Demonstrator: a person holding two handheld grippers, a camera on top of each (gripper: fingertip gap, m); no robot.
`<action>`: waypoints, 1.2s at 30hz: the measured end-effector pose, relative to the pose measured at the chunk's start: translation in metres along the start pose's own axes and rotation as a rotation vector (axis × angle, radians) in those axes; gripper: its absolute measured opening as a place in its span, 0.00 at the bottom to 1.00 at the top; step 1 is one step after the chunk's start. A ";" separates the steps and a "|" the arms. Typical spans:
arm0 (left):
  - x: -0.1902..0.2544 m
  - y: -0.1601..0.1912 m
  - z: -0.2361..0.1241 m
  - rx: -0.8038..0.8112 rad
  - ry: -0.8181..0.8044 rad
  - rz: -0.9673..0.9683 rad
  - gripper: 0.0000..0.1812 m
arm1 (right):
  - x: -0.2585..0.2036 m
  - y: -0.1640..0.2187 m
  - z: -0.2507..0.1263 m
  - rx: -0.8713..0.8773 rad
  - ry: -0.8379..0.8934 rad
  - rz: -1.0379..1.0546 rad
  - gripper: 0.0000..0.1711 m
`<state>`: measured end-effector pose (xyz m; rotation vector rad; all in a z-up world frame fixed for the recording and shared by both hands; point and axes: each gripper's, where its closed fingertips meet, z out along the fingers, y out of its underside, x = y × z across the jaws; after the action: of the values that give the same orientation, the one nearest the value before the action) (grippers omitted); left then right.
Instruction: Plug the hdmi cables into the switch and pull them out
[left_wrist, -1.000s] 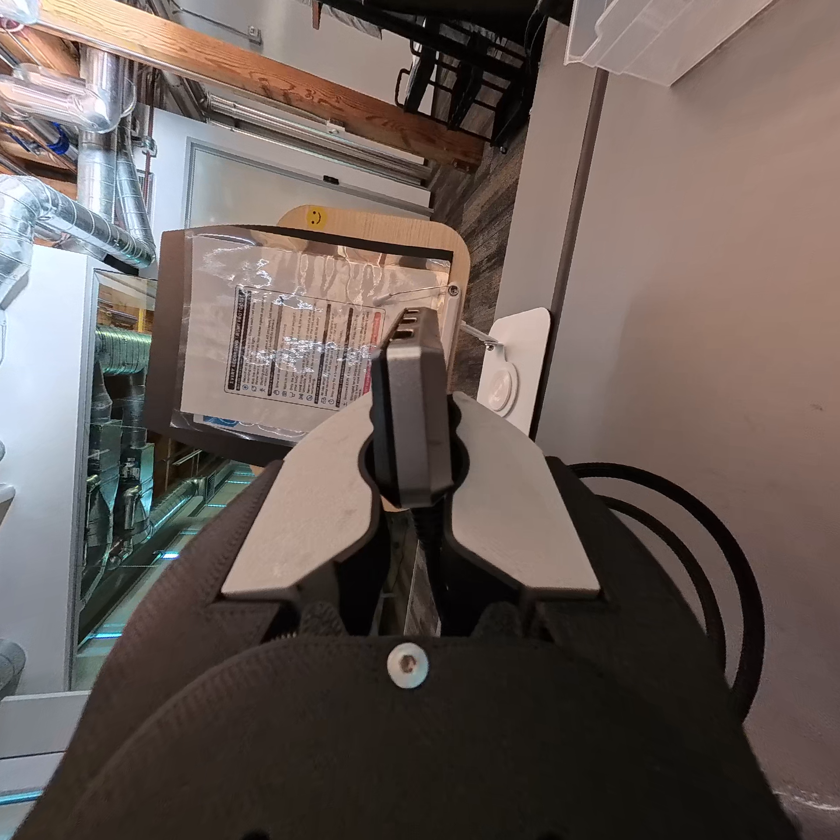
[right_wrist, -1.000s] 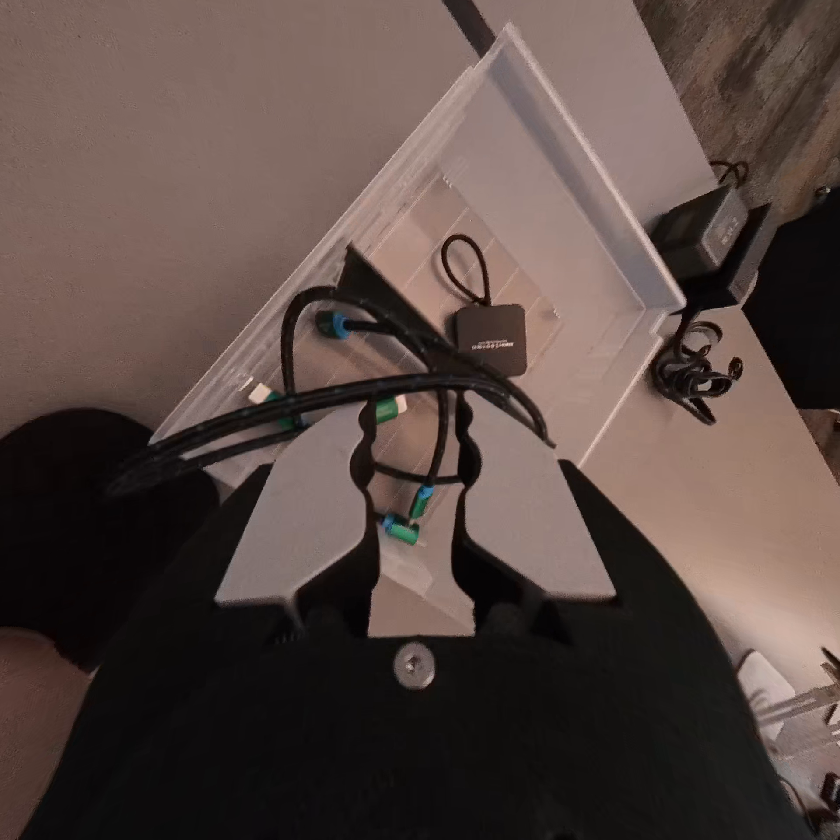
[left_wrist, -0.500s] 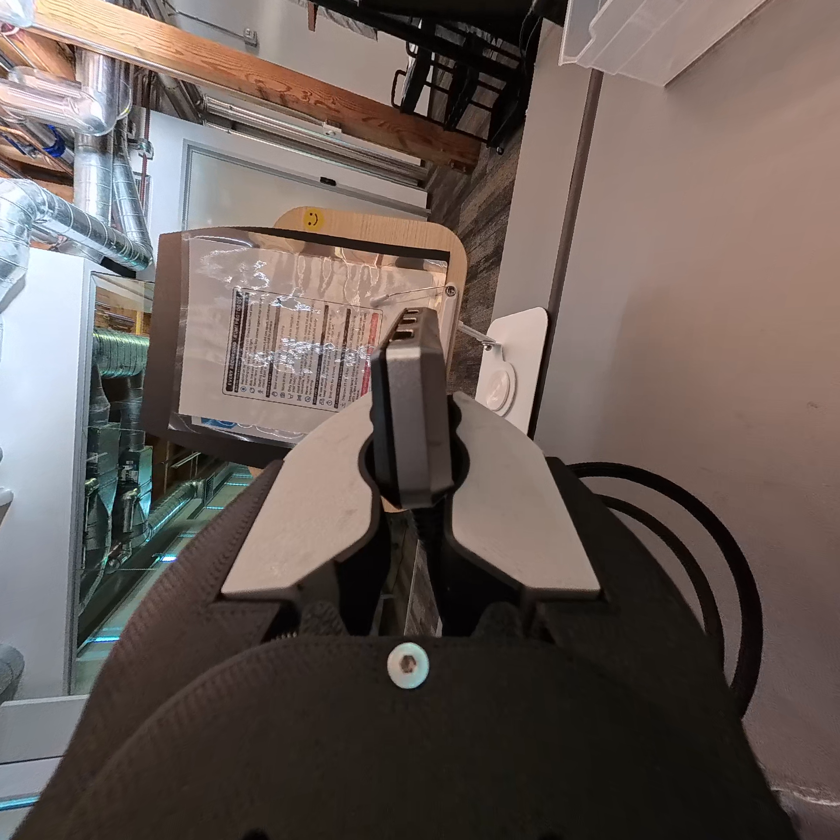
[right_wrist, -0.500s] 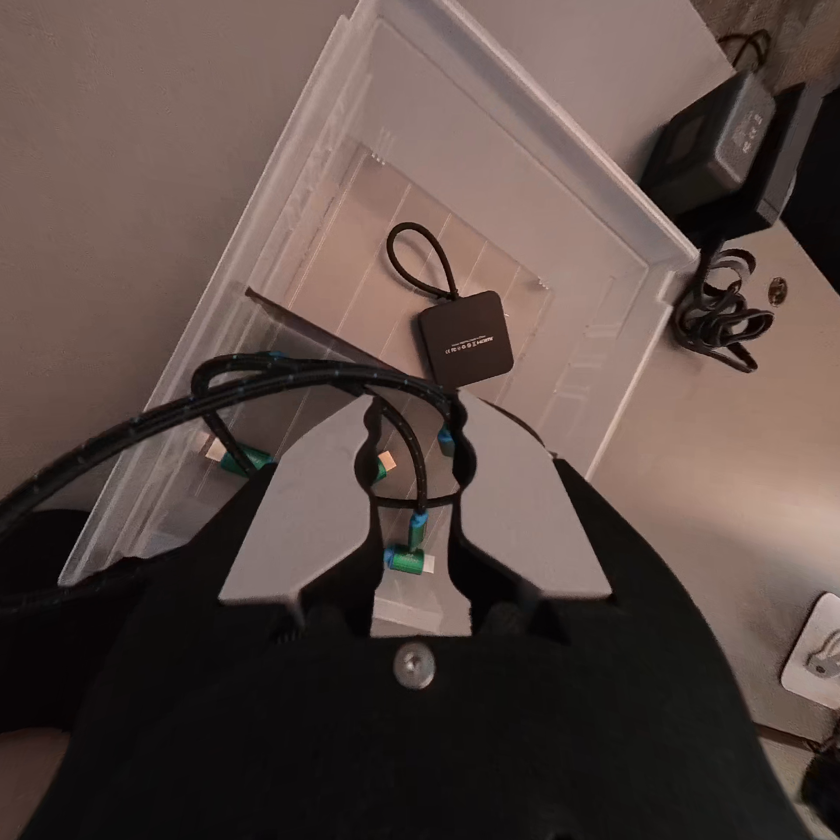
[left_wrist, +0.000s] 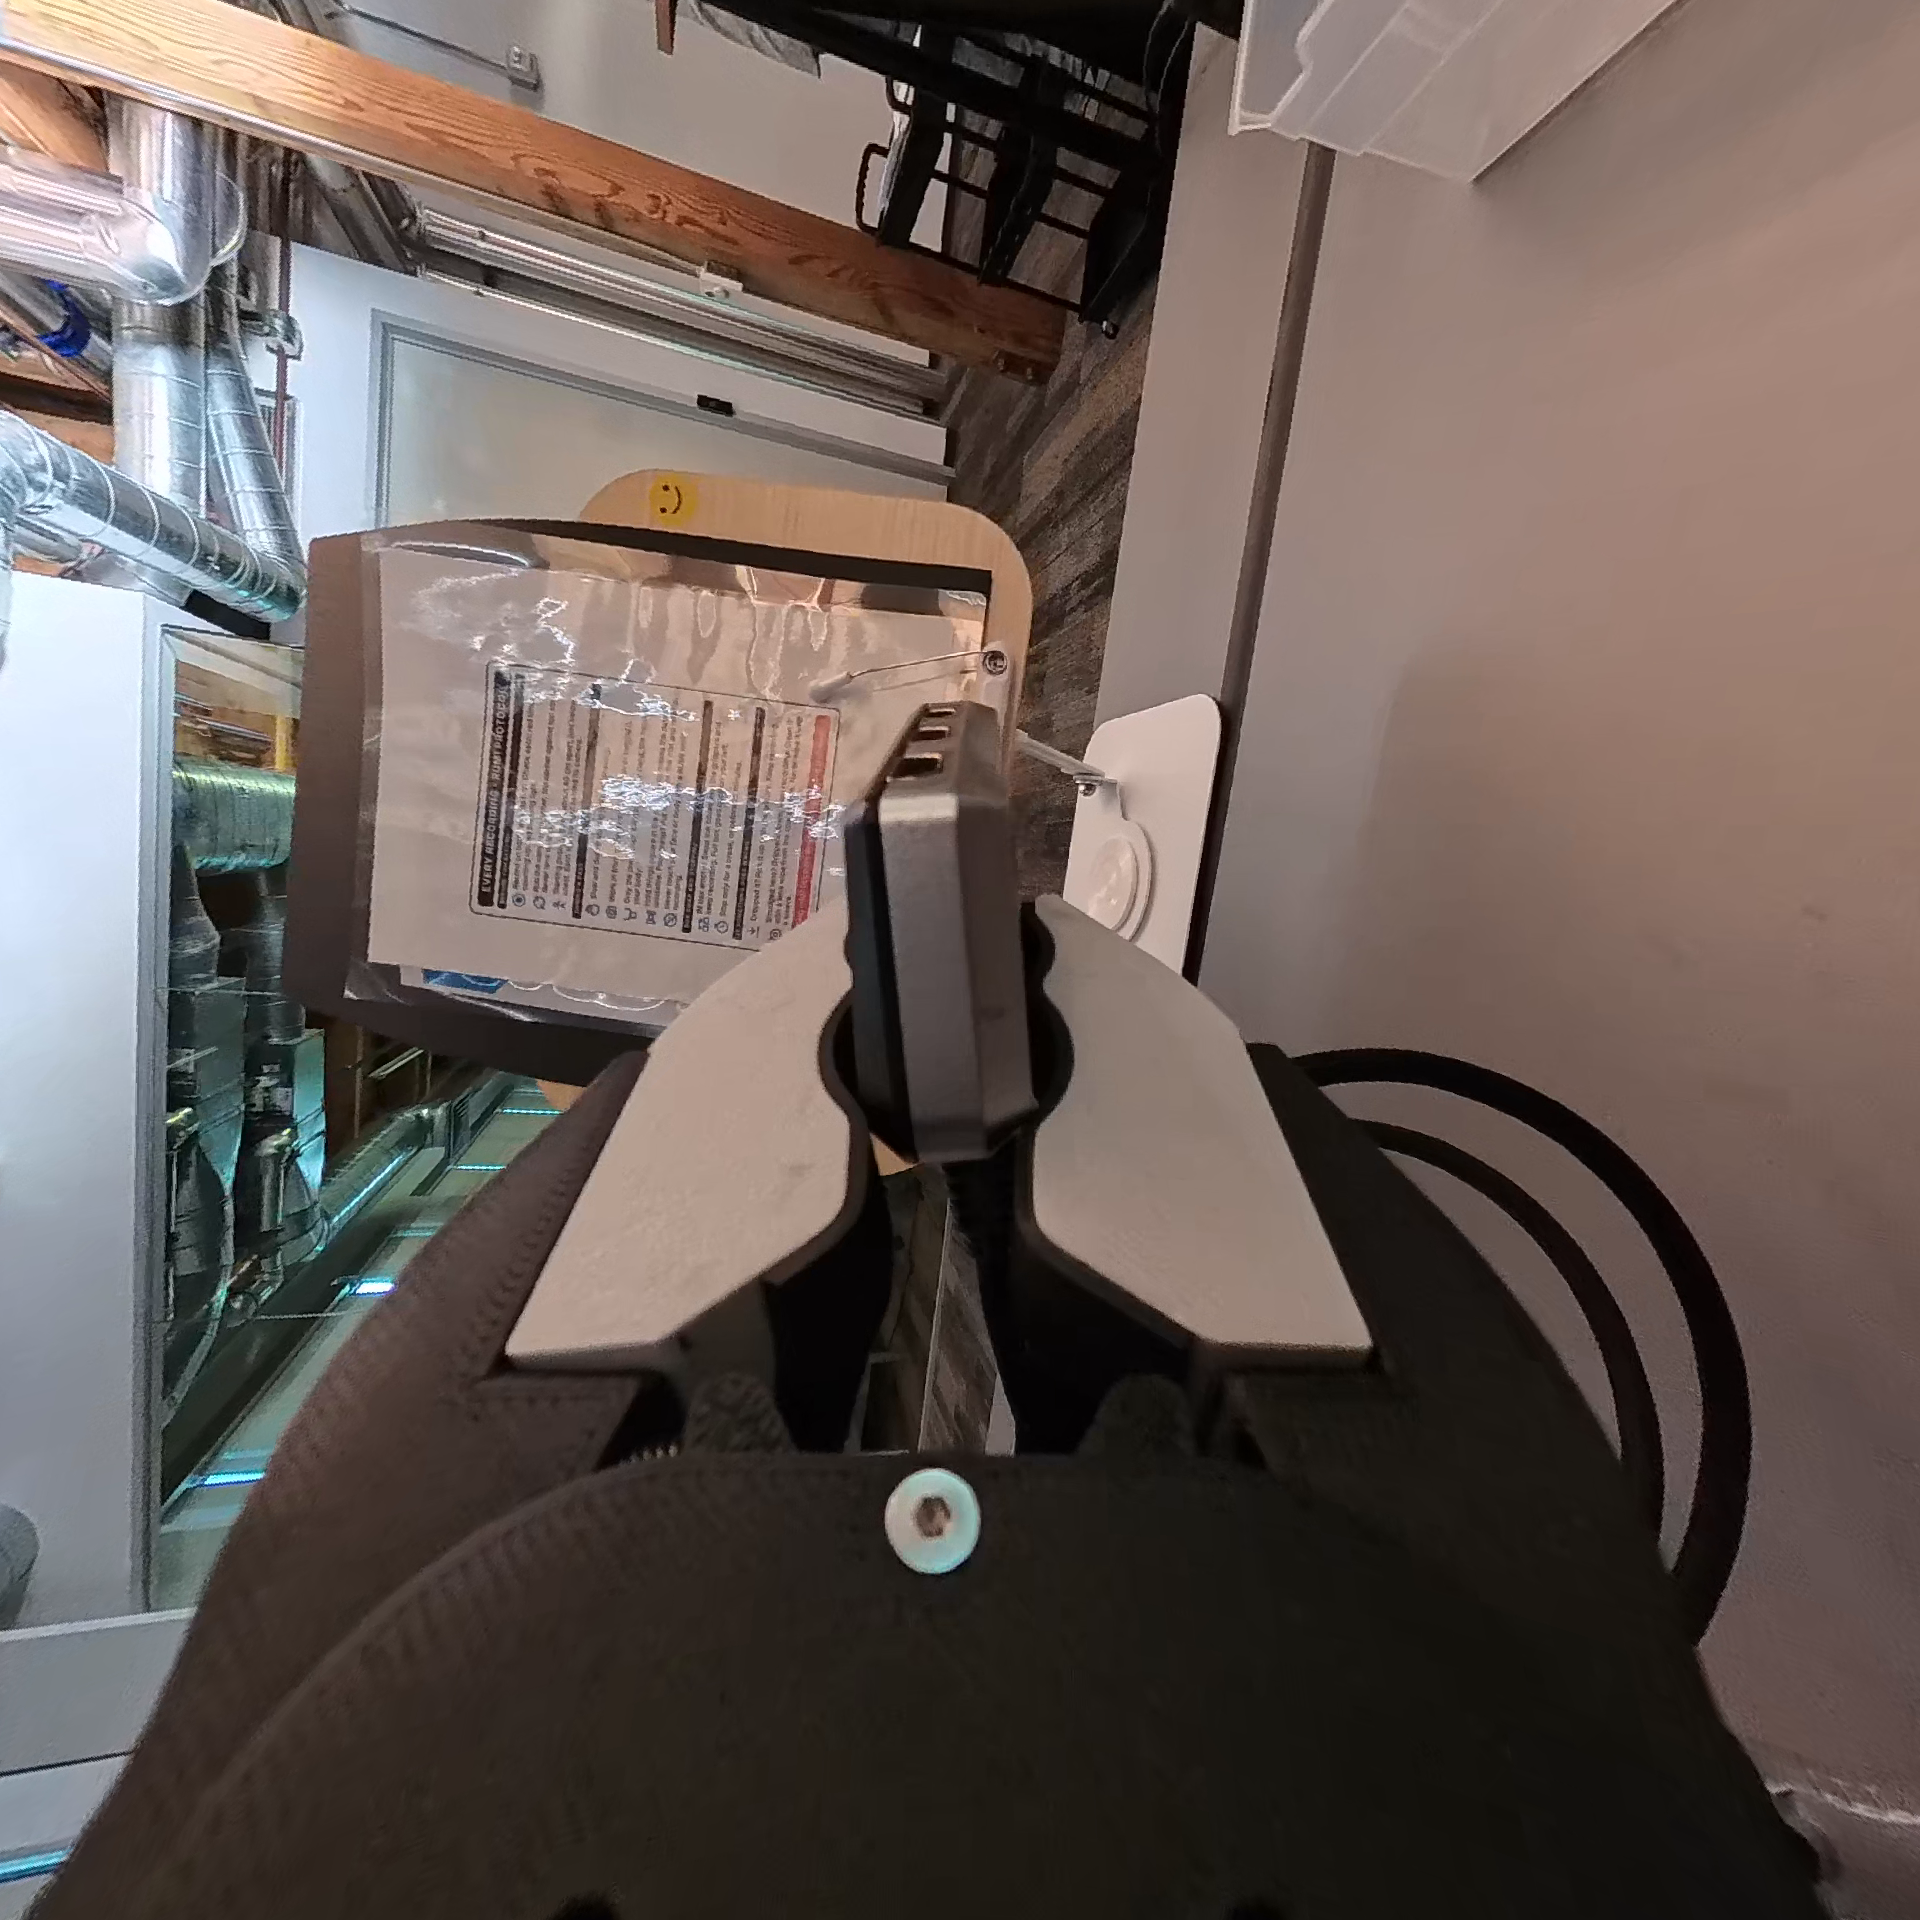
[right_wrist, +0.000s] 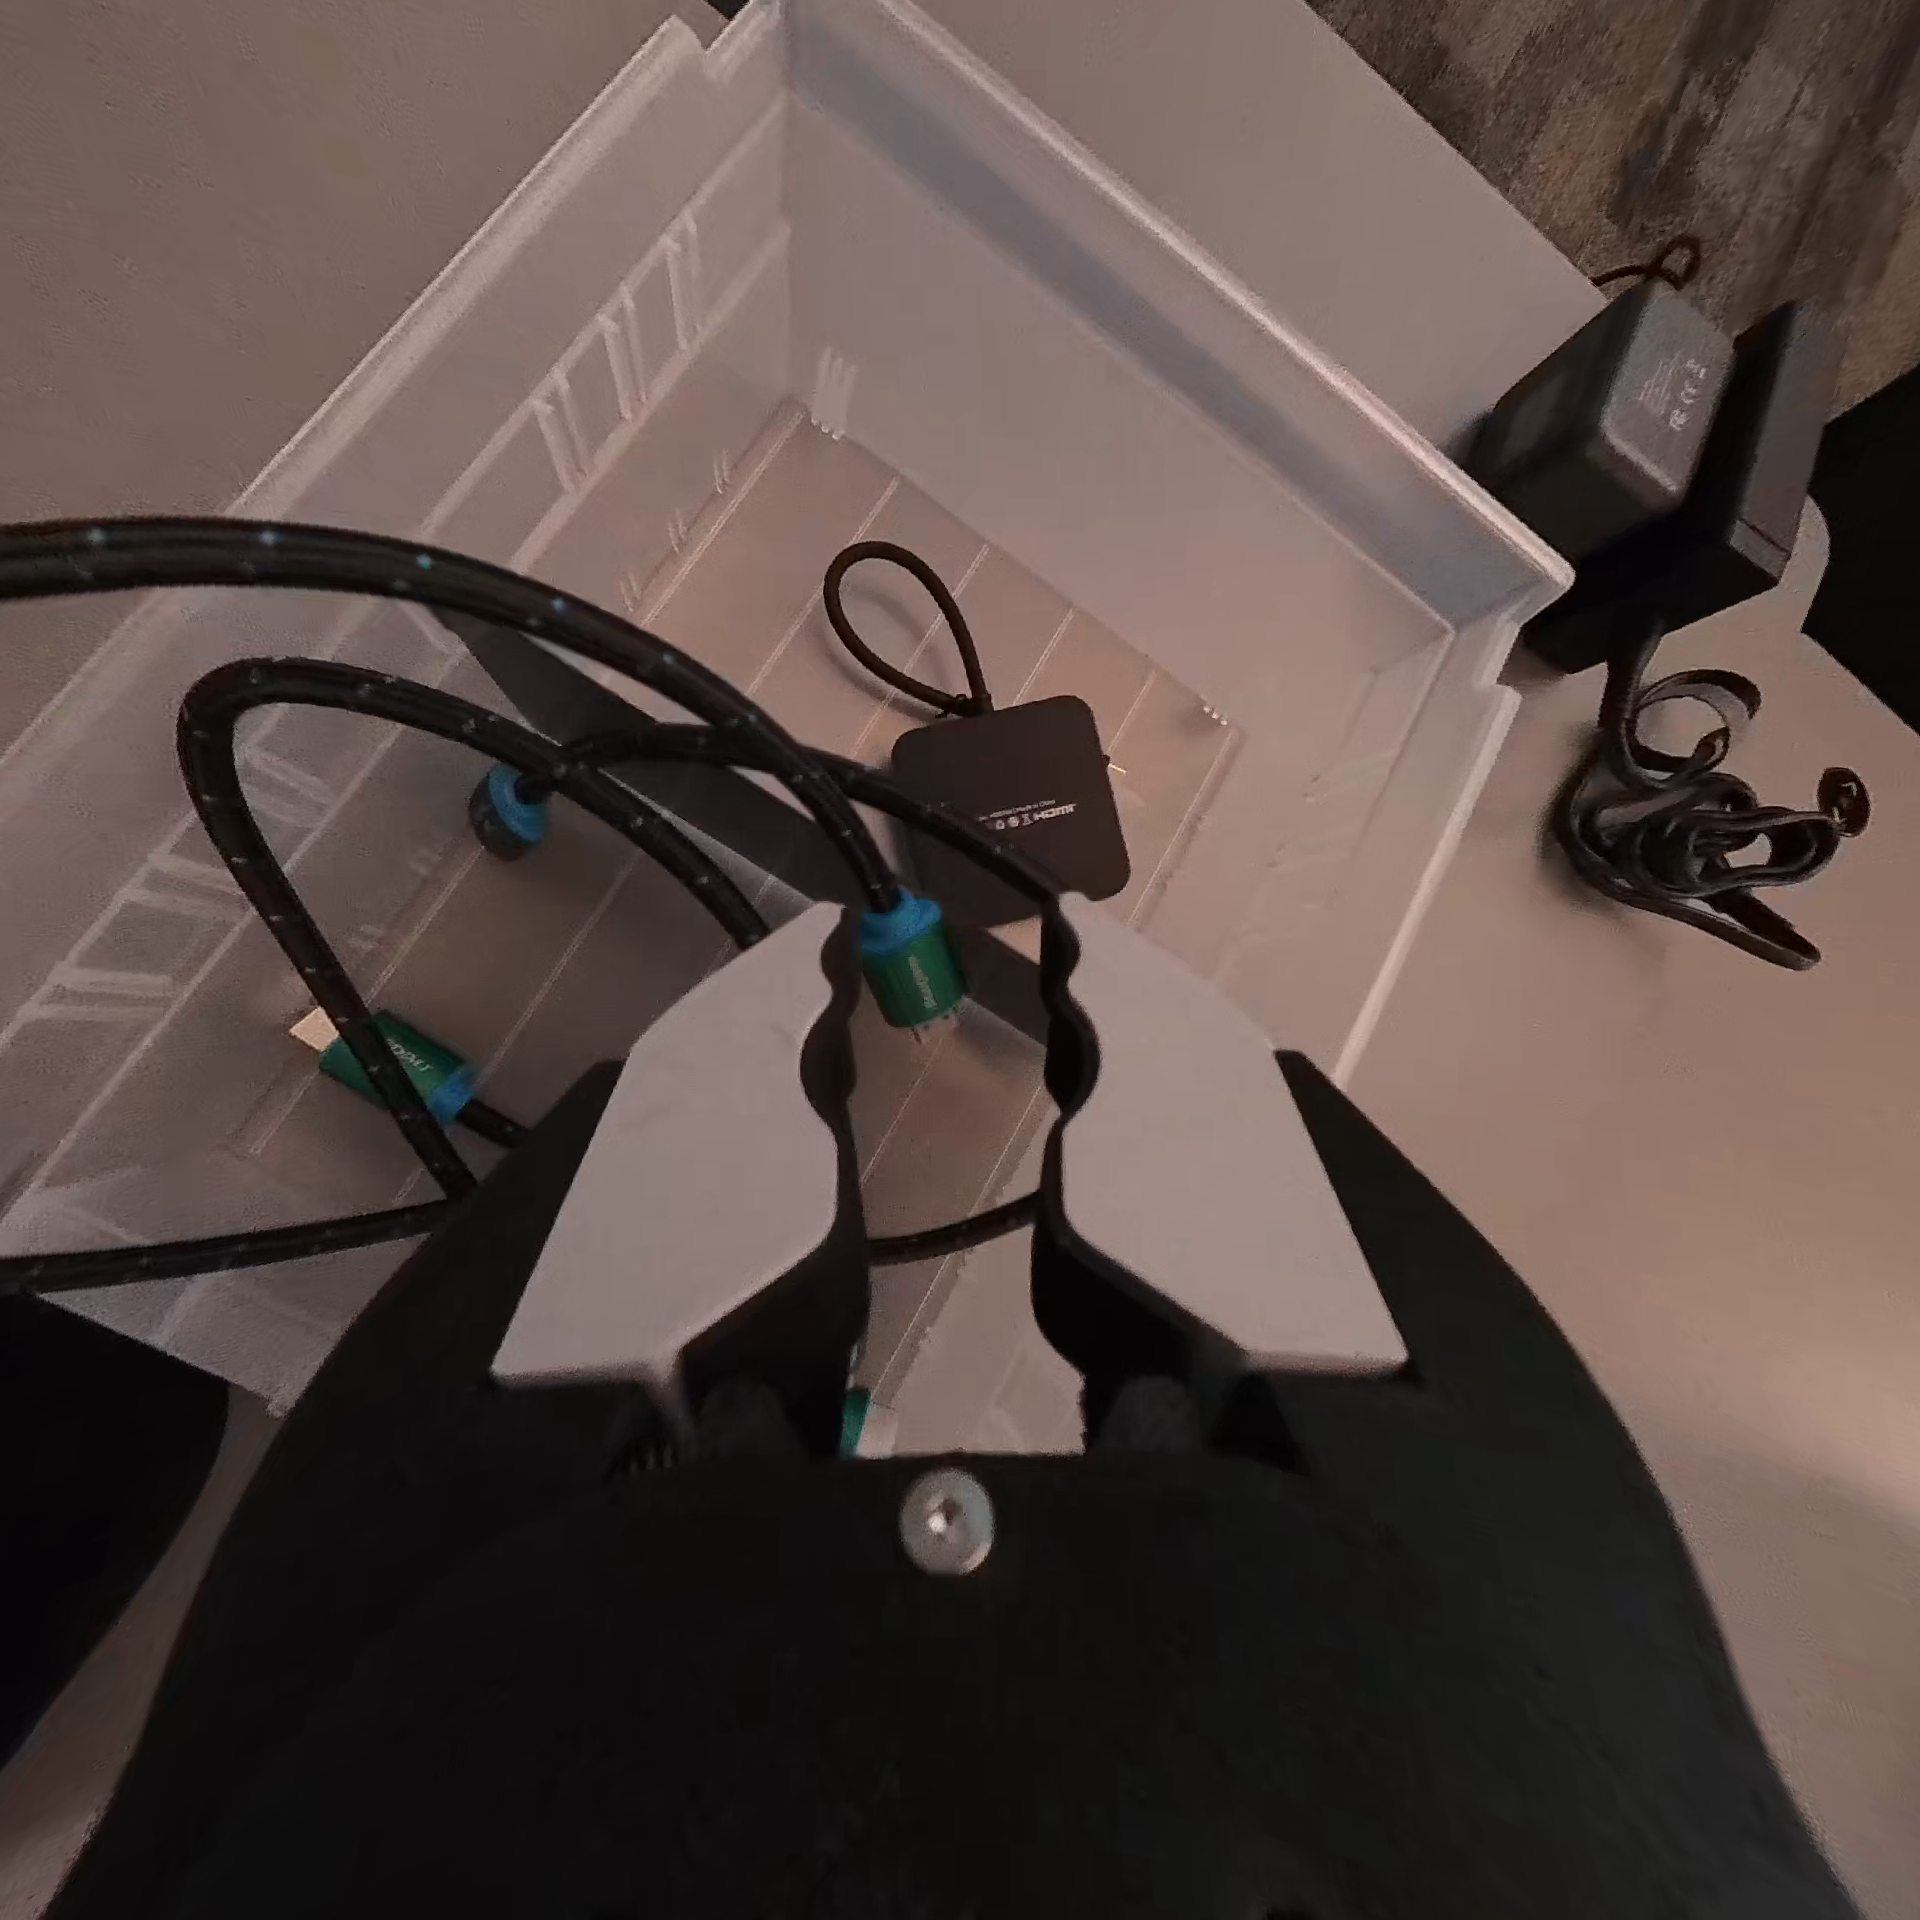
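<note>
My left gripper (left_wrist: 940, 935) is shut on a dark grey HDMI switch (left_wrist: 935, 997), held edge-on with its row of ports (left_wrist: 925, 743) facing away. The switch's black cable (left_wrist: 1621, 1299) loops to the right. My right gripper (right_wrist: 951, 925) is open above a clear plastic bin (right_wrist: 1455, 582). A green HDMI plug with a blue collar (right_wrist: 914, 971) shows between its fingertips, nearer the left finger; I cannot tell how far below it lies. Braided black cables (right_wrist: 582, 623) arch over the bin. Another green plug (right_wrist: 384, 1060) lies at the bin's left.
A second black switch box (right_wrist: 1013, 821) with a short looped lead lies in the bin. A black power adapter (right_wrist: 1642, 416) and its bundled cord (right_wrist: 1704, 831) sit right of the bin. In the left wrist view a white pad (left_wrist: 1143, 821) and a laminated sheet (left_wrist: 644, 810) stand ahead.
My right gripper has moved in closer over the bin, and a green plug now shows between its open fingertips. My left gripper holds the switch still.
</note>
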<state>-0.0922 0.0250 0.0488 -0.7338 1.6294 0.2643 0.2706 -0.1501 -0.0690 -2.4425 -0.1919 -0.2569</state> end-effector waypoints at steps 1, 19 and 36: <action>0.001 0.000 0.000 0.000 0.002 0.001 0.14 | 0.001 0.000 0.000 0.006 -0.001 0.010 0.19; 0.001 -0.007 -0.001 0.037 -0.001 0.000 0.13 | -0.016 -0.041 -0.050 0.039 0.052 -0.041 0.10; 0.025 -0.078 -0.048 0.393 0.201 -0.067 0.13 | -0.314 -0.220 -0.097 0.835 -0.024 -1.147 0.20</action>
<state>-0.0850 -0.0695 0.0533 -0.5235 1.7721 -0.1817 -0.0914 -0.0653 0.0657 -1.2841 -1.3902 -0.4979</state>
